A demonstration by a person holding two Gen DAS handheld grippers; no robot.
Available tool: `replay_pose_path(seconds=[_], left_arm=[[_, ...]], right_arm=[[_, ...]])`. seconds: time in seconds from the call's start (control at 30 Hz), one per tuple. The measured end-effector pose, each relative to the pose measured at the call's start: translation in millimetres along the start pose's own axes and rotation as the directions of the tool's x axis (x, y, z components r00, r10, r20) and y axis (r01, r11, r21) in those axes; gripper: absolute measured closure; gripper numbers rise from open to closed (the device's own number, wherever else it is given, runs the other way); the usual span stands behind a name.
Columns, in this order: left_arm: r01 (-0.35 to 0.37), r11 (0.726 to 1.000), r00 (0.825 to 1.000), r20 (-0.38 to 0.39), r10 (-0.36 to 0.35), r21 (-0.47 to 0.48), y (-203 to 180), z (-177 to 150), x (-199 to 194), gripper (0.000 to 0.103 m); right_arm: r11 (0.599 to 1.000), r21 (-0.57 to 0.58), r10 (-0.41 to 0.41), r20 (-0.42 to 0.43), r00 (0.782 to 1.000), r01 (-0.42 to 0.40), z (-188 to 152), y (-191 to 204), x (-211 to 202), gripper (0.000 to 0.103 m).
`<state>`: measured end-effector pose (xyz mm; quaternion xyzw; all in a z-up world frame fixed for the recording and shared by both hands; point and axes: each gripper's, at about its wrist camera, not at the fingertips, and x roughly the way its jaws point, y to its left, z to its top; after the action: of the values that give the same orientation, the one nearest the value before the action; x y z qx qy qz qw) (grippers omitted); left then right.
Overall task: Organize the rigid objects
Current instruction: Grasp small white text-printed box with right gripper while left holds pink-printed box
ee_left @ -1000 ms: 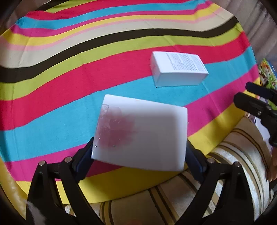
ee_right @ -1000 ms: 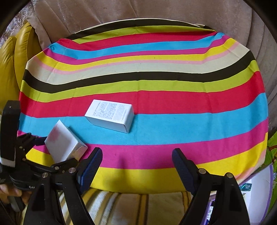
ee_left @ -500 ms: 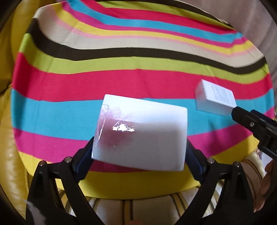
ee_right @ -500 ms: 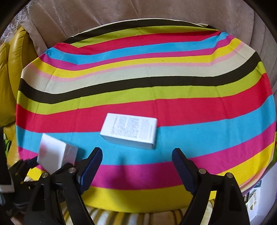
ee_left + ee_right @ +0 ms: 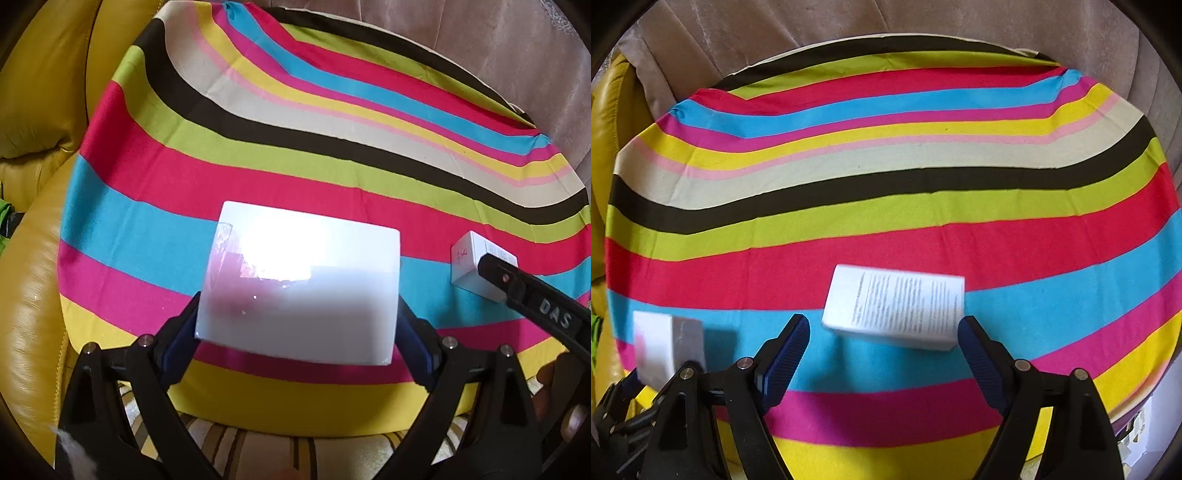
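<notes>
Left wrist view: the left gripper (image 5: 297, 325) clamps a glossy white box (image 5: 299, 280) between its blue pads, just as it did 1 second ago, but the scene behind it has swung round. The yellow leather cushion (image 5: 40, 110), out of sight before, now fills the left side, and the striped cloth (image 5: 295, 155) slants down to the right instead of running nearly level. The printed white box (image 5: 476, 269), which a second ago lay above and right of the held box, now sits at the far right on the blue stripe, partly covered by the black finger of the right gripper (image 5: 532, 302), with part of a hand (image 5: 565, 398) showing below it. The held box has a shiny wrapped face with a strong glare across its upper half and a blurred pink mark toward its left side; it is raised above the cloth, over the blue and pink stripes. In the right wrist view the right gripper (image 5: 884, 350) stands wide with nothing between its pads, and the printed white box (image 5: 895, 306) has come from the left middle of the view to lie just ahead of the fingertips, its near right corner close beside the right pad; whether they touch cannot be told. That box lies flat across the red and blue stripes, its top covered in fine text, slightly blurred. At the left edge the glossy white box (image 5: 666, 345) shows on edge in the left gripper (image 5: 646, 384).
</notes>
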<state>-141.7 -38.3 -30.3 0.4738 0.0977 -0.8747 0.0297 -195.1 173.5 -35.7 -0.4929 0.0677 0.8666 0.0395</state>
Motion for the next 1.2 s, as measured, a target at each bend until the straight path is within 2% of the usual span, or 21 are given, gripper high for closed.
replay_pose_path(seconds=[0.17, 0.3, 0.43, 0.53, 0.63, 0.77, 0.87, 1.2], left_arm=[[-0.004, 1.000, 1.000, 0.006, 0.004, 0.019, -11.6, 6.8, 7.4, 0.009], [0.000, 1.000, 1.000, -0.001, 0.000, 0.024, -13.1, 7.7, 13.1, 0.009], [0.006, 1.000, 1.000, -0.009, -0.005, 0.024, -11.7, 8.6, 16.7, 0.009], [0.011, 1.000, 1.000, -0.014, -0.011, 0.023, -10.9, 9.4, 20.5, 0.009], [0.014, 1.000, 1.000, -0.018, -0.014, 0.020, -10.3, 7.7, 20.1, 0.009], [0.016, 1.000, 1.000, -0.018, -0.016, 0.021, -10.1, 7.2, 18.3, 0.009], [0.020, 1.000, 1.000, -0.019, -0.019, 0.023, -11.3, 6.3, 17.2, 0.009], [0.034, 0.999, 0.999, -0.013, -0.034, 0.040, -14.4, 7.2, 19.8, 0.009]], right_arm=[[0.999, 0.001, -0.046, 0.006, 0.999, 0.046, 5.1, 2.4, 10.0, 0.018], [0.999, 0.008, -0.038, 0.001, 0.999, 0.038, 8.0, 2.7, 20.2, 0.011], [0.998, -0.018, -0.060, 0.020, 0.998, 0.061, 11.9, 6.9, 22.0, 0.011], [0.999, -0.033, -0.009, 0.027, 1.000, 0.010, 12.2, 10.9, 18.3, 0.011], [0.998, -0.057, -0.013, 0.030, 0.999, 0.014, 10.2, 14.0, 17.5, 0.011], [0.999, 0.026, 0.020, 0.006, 1.000, -0.020, 13.4, 6.2, 20.3, 0.011], [0.999, 0.045, 0.026, -0.013, 1.000, -0.026, 13.2, 5.8, 21.4, 0.011], [1.000, 0.010, -0.019, -0.048, 0.999, 0.019, 14.1, 8.8, 37.7, 0.012]])
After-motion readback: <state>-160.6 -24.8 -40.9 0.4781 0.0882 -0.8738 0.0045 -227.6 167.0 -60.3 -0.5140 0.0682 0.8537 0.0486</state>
